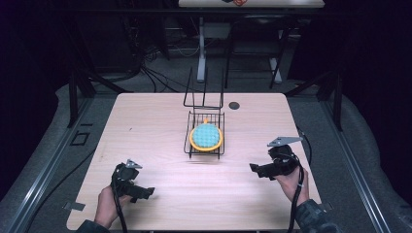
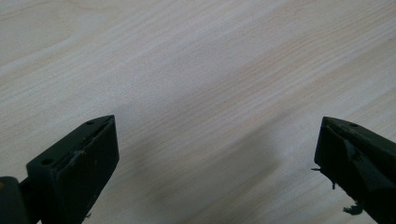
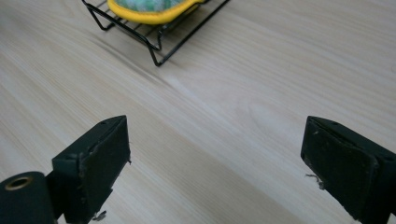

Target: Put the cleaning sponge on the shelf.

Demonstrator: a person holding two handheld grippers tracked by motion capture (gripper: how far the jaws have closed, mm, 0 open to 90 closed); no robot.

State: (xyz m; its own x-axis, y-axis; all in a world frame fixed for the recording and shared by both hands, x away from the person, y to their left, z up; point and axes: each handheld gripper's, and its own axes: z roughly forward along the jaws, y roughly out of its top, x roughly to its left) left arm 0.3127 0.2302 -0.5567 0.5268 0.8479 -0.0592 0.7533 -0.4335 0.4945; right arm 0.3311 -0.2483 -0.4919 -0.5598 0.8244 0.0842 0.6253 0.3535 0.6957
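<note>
With left gripper (image 1: 145, 192) and right gripper (image 1: 254, 168) both wide open and empty, probably best approached: the round pad (image 1: 206, 136) in the wire rack (image 1: 187, 143), mid-frame on the bench (image 1: 145, 126), slowly from both sides.

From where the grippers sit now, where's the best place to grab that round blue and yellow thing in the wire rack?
Probably the yellow rim of the round blue-and-yellow item, taken from above. It lies flat in the black wire rack, whose low sides block a level approach, and the thin raised edge suits a pinch. The right gripper, open and pointing toward the rack, looks better placed than the left gripper.
</note>
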